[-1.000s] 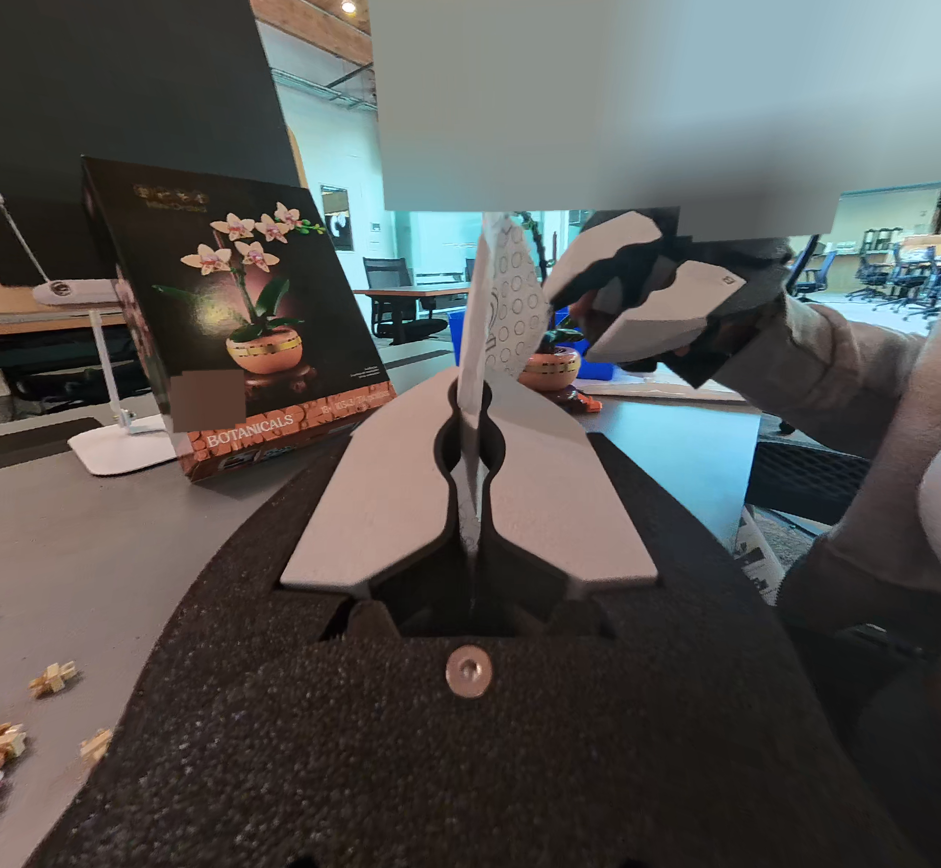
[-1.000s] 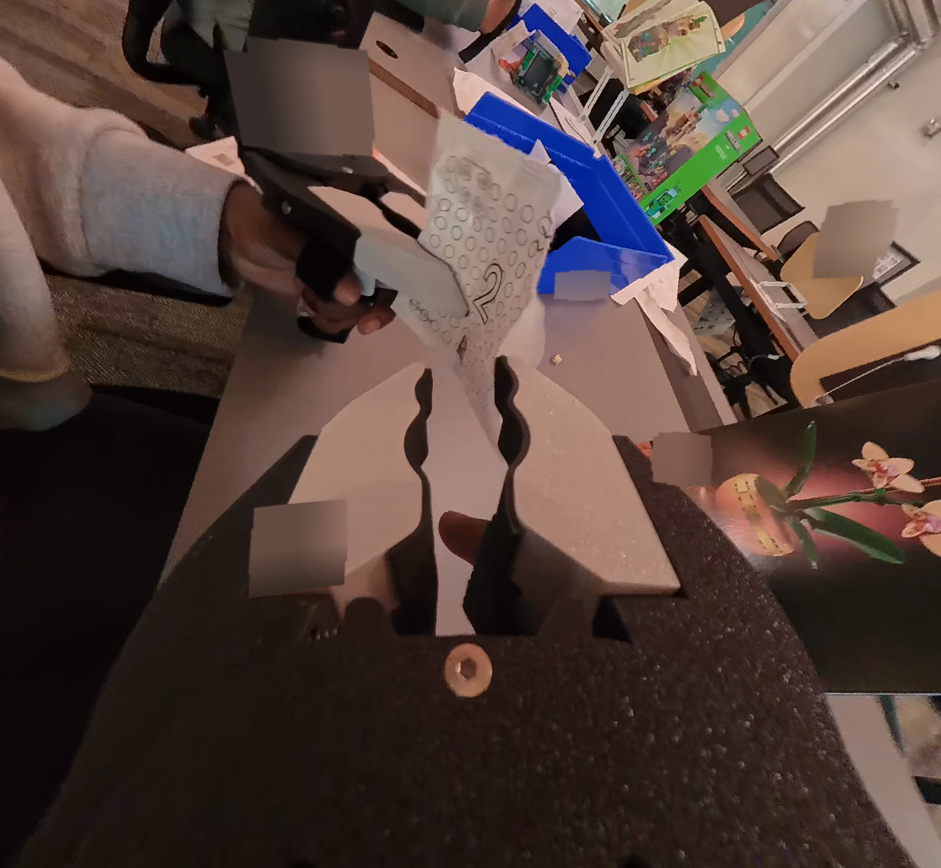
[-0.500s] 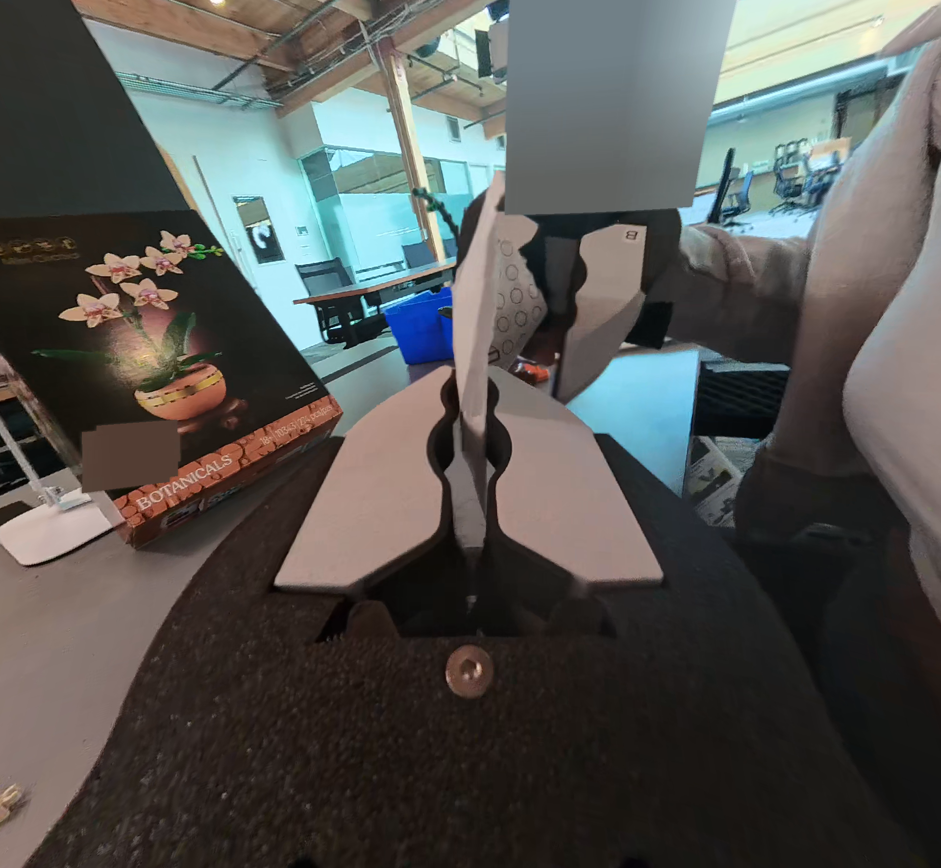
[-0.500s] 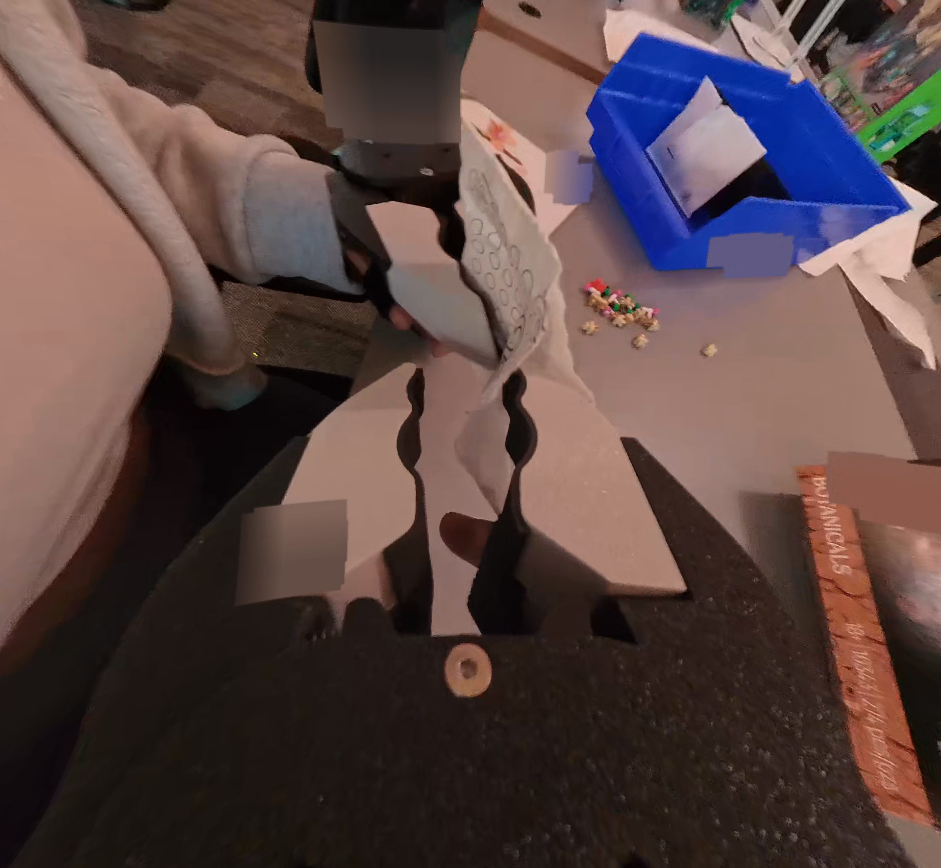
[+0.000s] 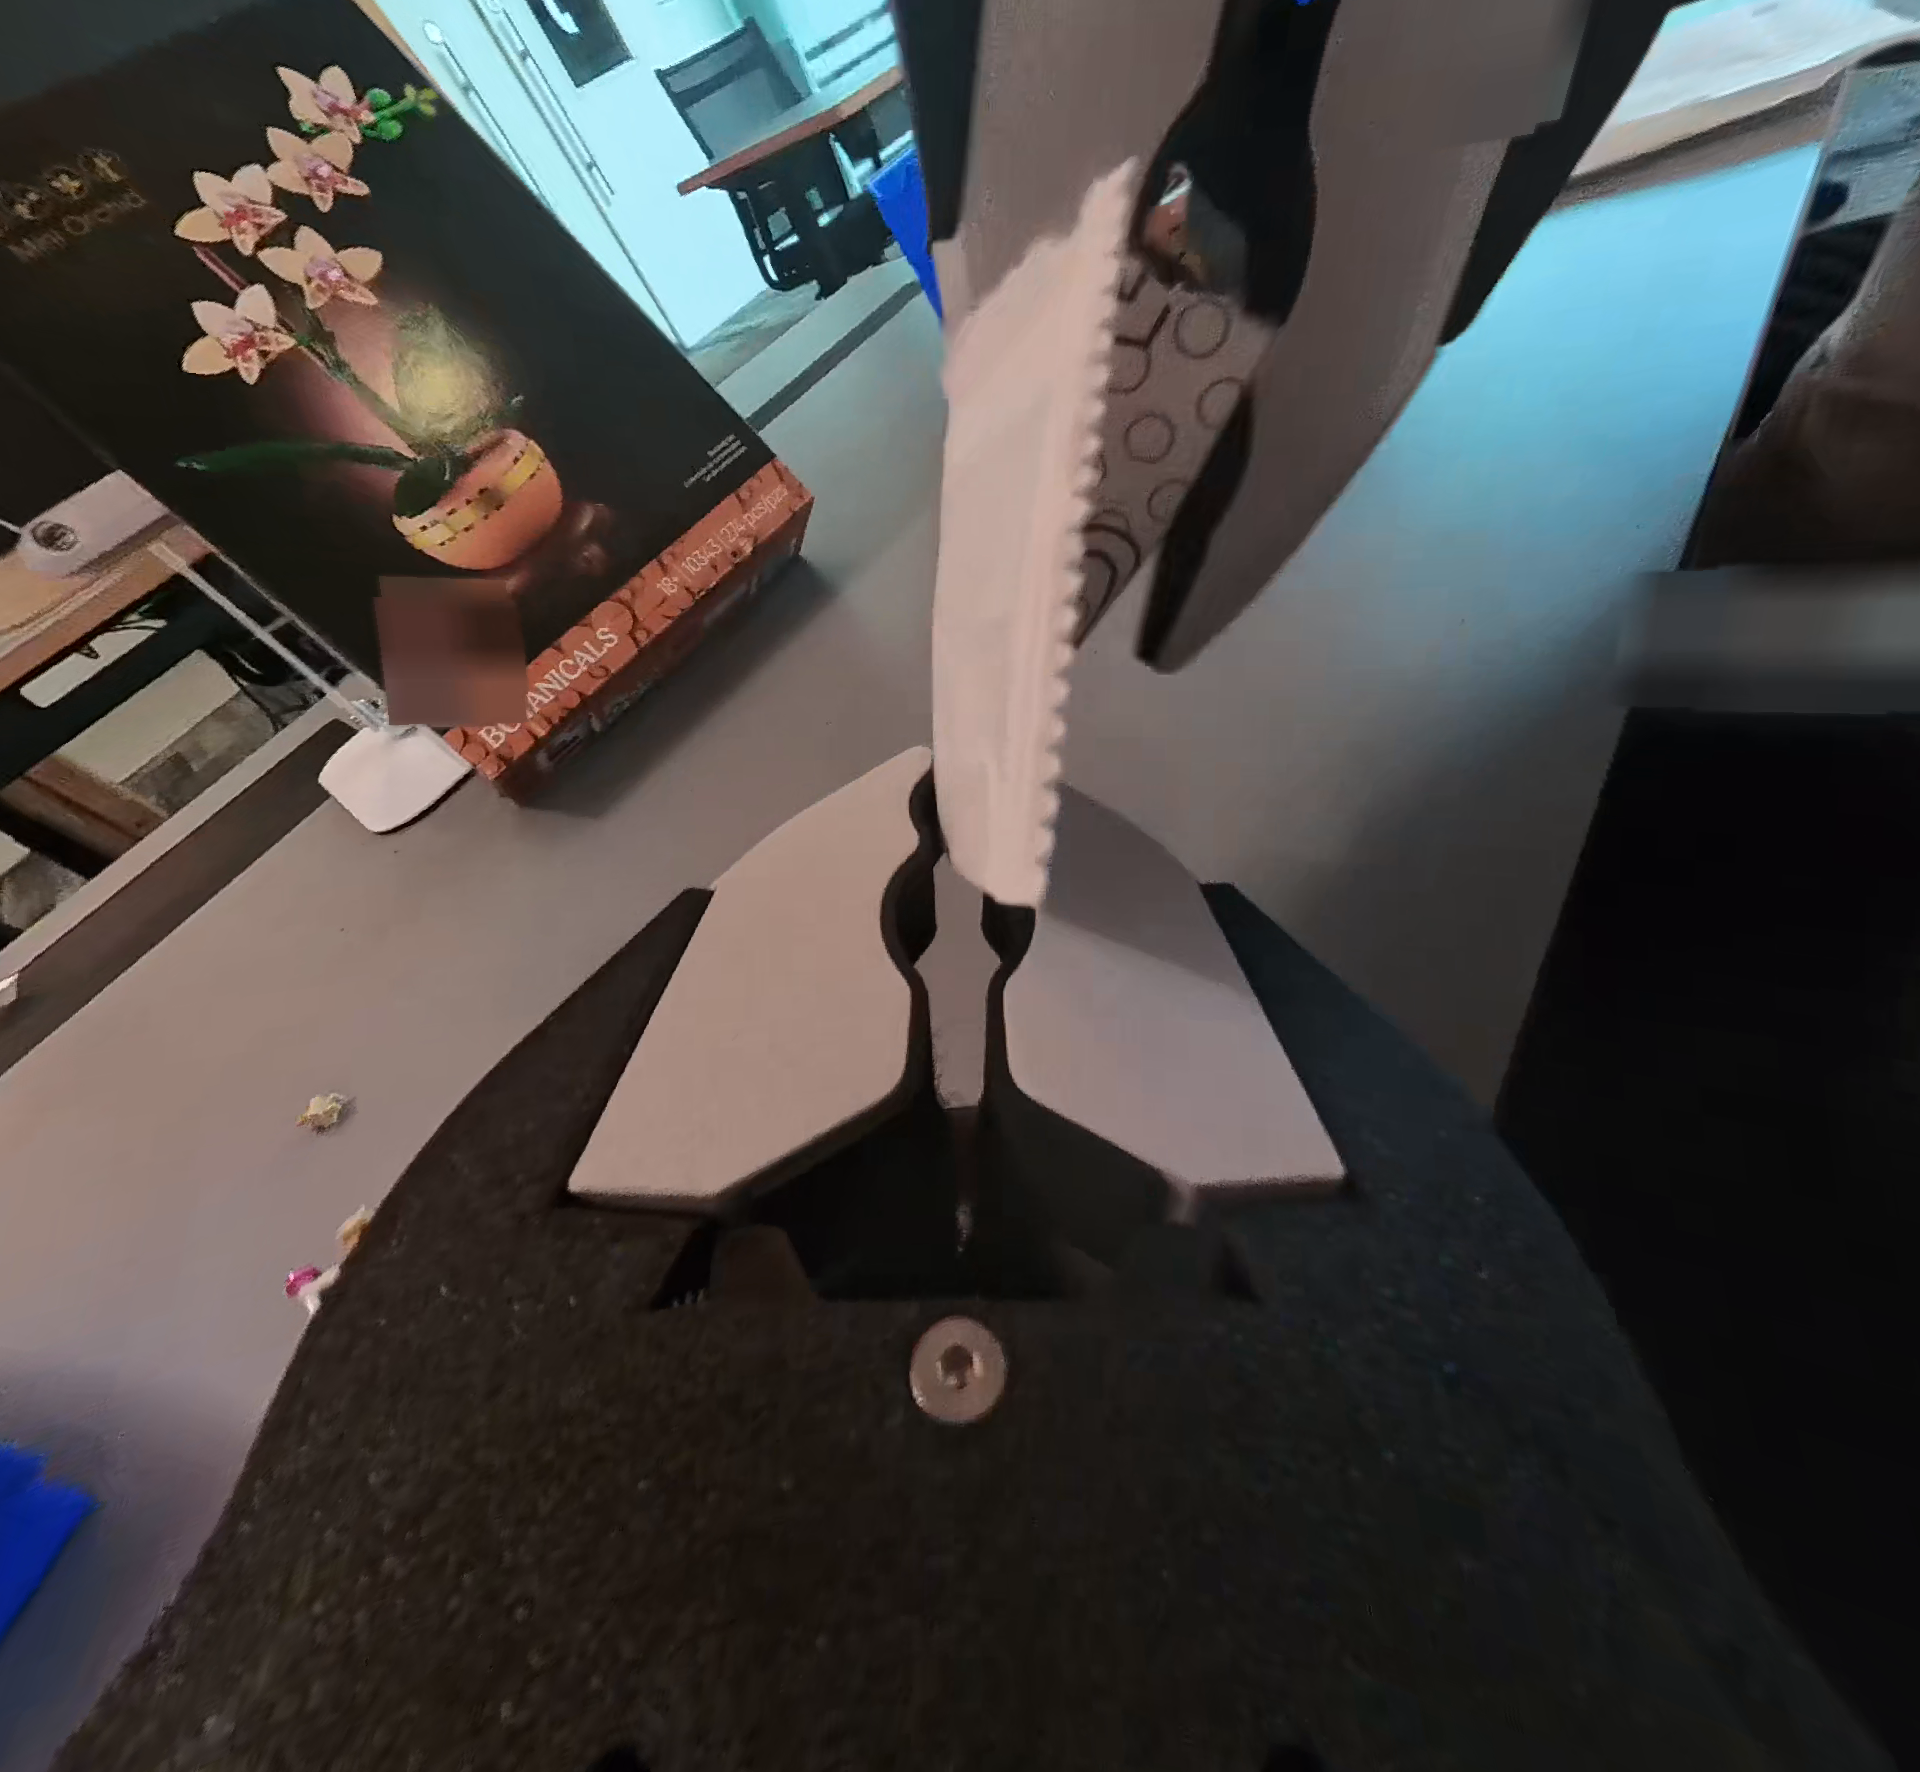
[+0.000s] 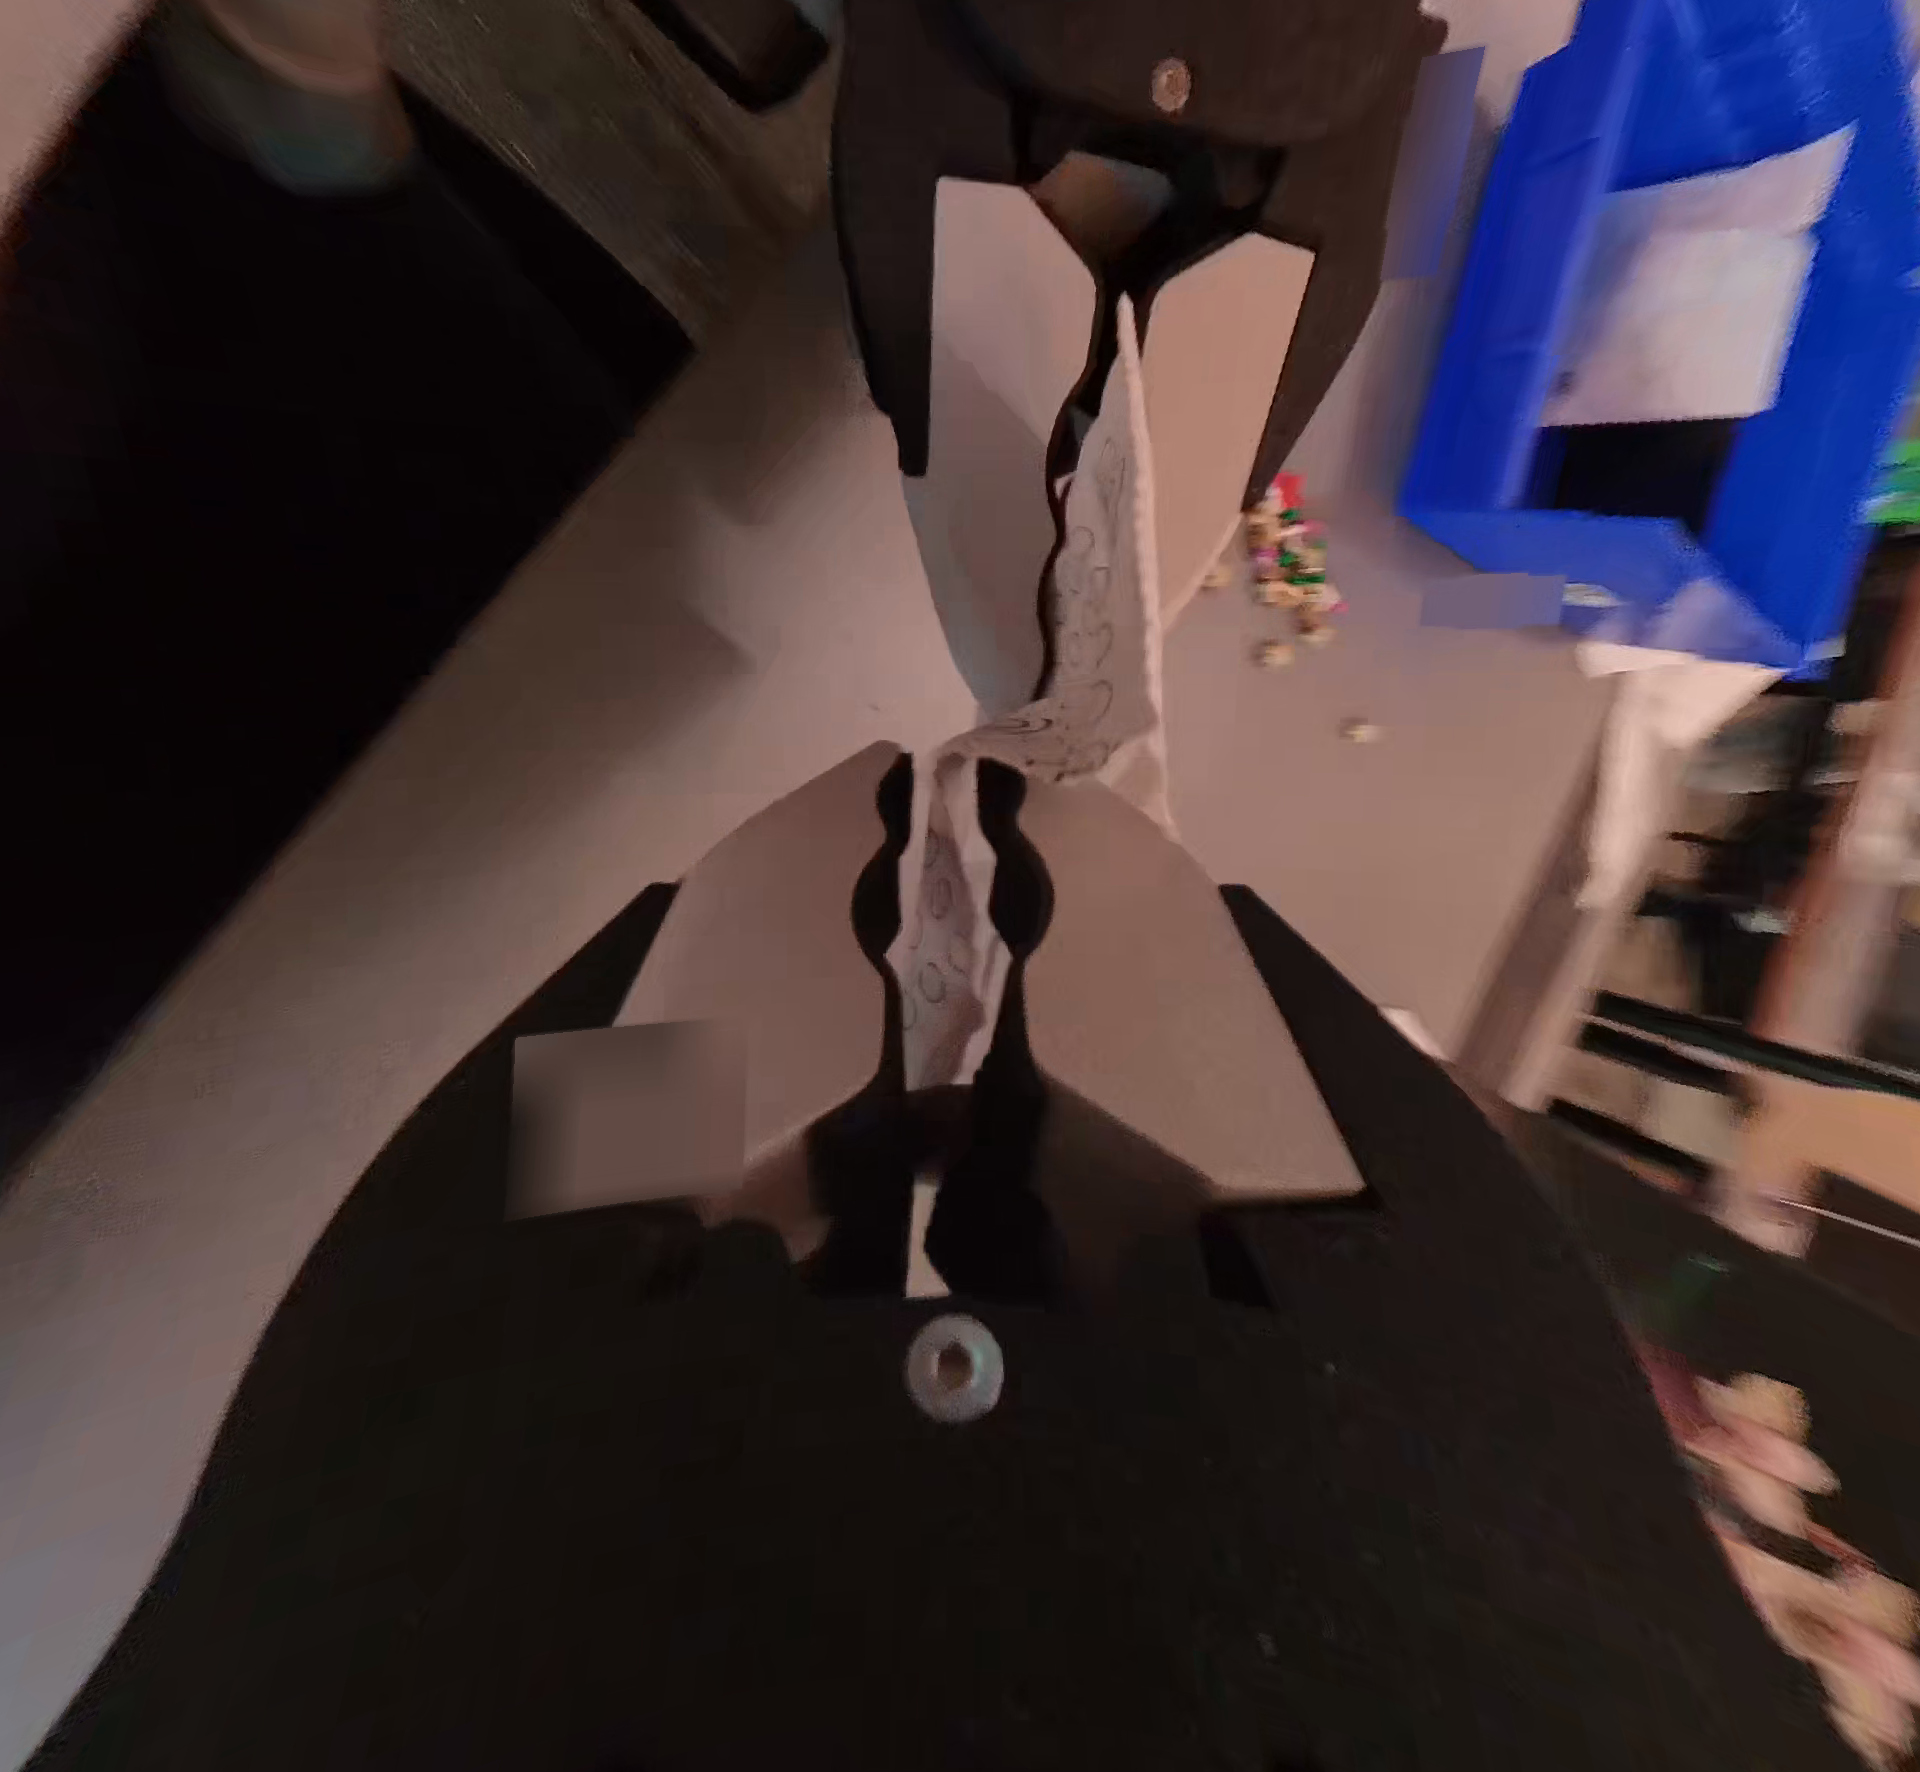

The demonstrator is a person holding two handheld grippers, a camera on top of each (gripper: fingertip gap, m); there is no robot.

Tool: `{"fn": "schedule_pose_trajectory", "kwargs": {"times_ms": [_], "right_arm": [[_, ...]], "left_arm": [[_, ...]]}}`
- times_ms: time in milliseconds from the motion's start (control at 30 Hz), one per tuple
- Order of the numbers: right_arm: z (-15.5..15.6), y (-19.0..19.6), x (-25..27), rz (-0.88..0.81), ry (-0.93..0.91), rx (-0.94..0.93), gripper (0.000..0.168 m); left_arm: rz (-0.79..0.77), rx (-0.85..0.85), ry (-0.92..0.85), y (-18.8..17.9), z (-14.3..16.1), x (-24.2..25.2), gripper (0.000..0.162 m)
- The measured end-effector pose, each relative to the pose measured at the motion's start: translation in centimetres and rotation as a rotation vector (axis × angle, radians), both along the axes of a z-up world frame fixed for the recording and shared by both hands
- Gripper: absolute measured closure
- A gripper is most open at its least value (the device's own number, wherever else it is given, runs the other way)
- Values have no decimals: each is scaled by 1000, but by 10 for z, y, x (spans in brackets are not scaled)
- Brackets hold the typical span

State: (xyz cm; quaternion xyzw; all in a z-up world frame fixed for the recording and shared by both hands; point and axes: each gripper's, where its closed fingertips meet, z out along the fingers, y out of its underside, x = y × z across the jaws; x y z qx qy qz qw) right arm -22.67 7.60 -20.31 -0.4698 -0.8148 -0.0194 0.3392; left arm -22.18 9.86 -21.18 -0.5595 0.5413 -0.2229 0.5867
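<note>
A white paper bag [image 5: 997, 579] printed with circles and with a saw-tooth edge hangs in the air between my two grippers. My left gripper [image 5: 977, 808] is shut on its lower end. The right wrist view shows that gripper [image 6: 997, 694] from the front, with its pads together on the bag [image 6: 1101, 600]. My right gripper [image 6: 945, 766] has a twisted strip of the bag between its fingers. The pads stand apart and do not plainly press on it. In the left wrist view the right gripper [image 5: 1070, 496] reaches down from above, with its fingers spread around the bag's top.
A dark box with an orchid picture [image 5: 364, 351] stands on the grey table [image 5: 623, 891] beside a white lamp base [image 5: 390, 782]. A blue bin [image 6: 1683, 268] and a pile of small bricks [image 6: 1288, 548] lie to the right. Loose bricks [image 5: 322, 1111] lie at the left.
The right gripper has come in tip to tip with the left and its fingers have narrowed around the bag. The left gripper eased a little, then shut on the bag again. Both views tilted down.
</note>
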Motion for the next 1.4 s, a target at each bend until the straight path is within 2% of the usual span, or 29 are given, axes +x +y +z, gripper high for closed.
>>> {"fn": "schedule_pose_trajectory", "kwargs": {"times_ms": [67,133,167,233,333,433,567,667,733,800,900,933,1033,1133,1333,1400], "right_arm": [[-6,-6,-4,-68,44,-216,140],[-5,-16,-10,-148,92,-475,115],[-3,-19,-11,-165,113,-561,108],[-2,-19,-10,-145,133,-574,113],[-2,-20,-8,9,105,-368,116],[22,-19,-18,96,231,-242,121],[64,-14,-24,88,421,-339,122],[111,-4,-26,97,677,-466,136],[128,18,-26,57,838,-558,143],[112,60,-29,-64,911,-587,140],[30,123,-44,-334,748,-604,140],[4,133,-51,-358,685,-615,144],[-49,169,-66,-507,586,-631,151],[-68,185,-76,-555,538,-638,150],[-78,191,-85,-557,494,-666,149],[-81,192,-86,-565,472,-666,157]], "left_arm": [[8,8,12,1,-5,-2,159],[38,76,55,4,-8,-5,158],[57,113,73,6,-8,-6,157],[48,91,71,5,-9,-5,158],[-29,-116,23,-2,-14,-2,160],[-47,-203,-84,1,-4,-8,162],[-68,-200,-263,3,20,-20,162],[-31,-193,-389,9,44,-43,162],[25,-162,-441,15,54,-63,162],[80,-125,-474,21,60,-80,162],[107,-121,-498,23,62,-96,161],[106,-124,-497,22,60,-99,161],[112,-141,-476,24,53,-105,161],[117,-151,-478,27,50,-108,161],[107,-152,-488,28,46,-109,161],[105,-148,-494,29,47,-108,161]]}}
